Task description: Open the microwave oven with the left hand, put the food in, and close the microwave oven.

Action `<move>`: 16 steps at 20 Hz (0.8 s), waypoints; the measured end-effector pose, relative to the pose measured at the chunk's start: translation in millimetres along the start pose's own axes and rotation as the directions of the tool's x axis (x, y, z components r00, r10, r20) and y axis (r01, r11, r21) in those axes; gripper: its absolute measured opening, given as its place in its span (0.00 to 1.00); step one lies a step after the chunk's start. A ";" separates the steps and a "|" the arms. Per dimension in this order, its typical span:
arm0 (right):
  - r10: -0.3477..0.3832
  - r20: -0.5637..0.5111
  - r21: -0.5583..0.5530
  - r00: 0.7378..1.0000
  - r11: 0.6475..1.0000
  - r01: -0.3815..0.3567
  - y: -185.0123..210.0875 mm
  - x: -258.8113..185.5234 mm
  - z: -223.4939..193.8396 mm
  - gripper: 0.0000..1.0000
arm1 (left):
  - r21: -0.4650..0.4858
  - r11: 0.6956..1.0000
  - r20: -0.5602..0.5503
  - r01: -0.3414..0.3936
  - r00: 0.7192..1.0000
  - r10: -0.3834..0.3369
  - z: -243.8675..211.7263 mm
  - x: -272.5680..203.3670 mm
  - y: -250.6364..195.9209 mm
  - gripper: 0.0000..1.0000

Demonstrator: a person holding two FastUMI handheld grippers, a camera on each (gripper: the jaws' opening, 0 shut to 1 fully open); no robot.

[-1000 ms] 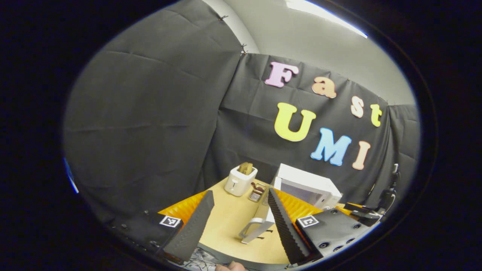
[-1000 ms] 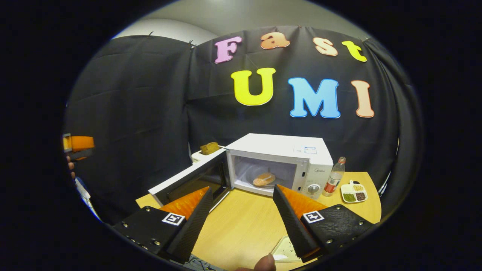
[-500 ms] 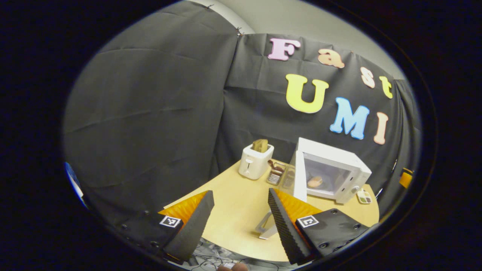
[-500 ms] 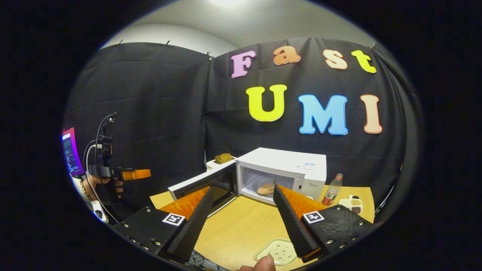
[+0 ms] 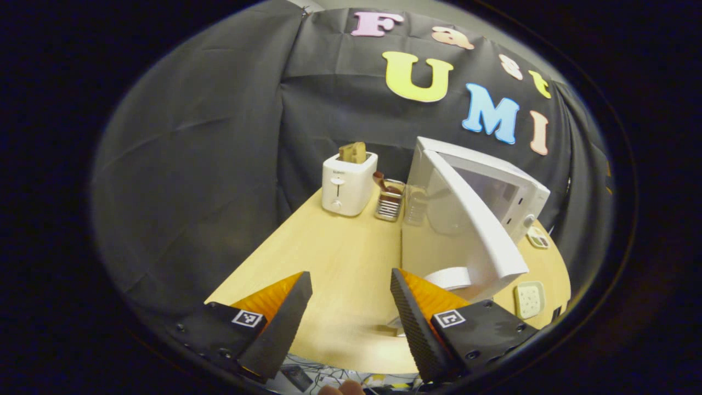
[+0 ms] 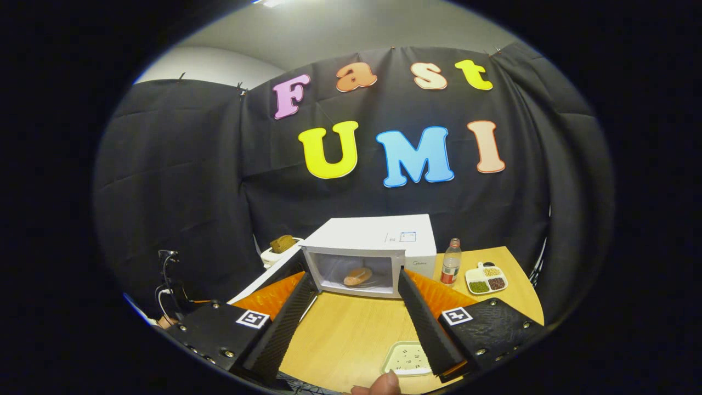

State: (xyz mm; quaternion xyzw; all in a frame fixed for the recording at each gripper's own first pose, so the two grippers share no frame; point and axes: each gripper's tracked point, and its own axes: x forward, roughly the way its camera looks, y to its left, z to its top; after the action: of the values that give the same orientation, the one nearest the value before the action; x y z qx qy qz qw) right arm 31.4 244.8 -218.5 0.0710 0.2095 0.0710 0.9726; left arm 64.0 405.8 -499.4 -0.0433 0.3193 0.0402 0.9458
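Door closing comes next: food sits inside the microwave, at 12 o'clock.
I'd press the left gripper, spread wide and empty, flat against the door at 1 o'clock, probably near its handle. My right gripper hangs back, also wide, holding nothing.
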 end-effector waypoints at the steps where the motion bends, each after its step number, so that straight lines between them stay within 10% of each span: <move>1: -0.029 0.007 0.011 1.000 1.000 0.029 -2.0 -1.2 3.6 0.98 | -0.020 0.999 -0.009 0.029 1.000 -0.029 0.2 2.6 -10.0 0.97; 16: -0.254 -0.027 0.034 0.967 0.966 0.255 -57.0 -45.6 -0.3 0.98 | 0.073 0.926 0.033 0.371 0.927 -0.374 42.2 65.0 -200.1 0.92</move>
State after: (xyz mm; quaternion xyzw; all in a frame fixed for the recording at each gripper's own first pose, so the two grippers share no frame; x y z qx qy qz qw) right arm -3.6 181.3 -210.2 0.0609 0.2290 -0.0575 0.9698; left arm 161.6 214.8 -494.2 -0.0711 0.2842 -0.1498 0.9443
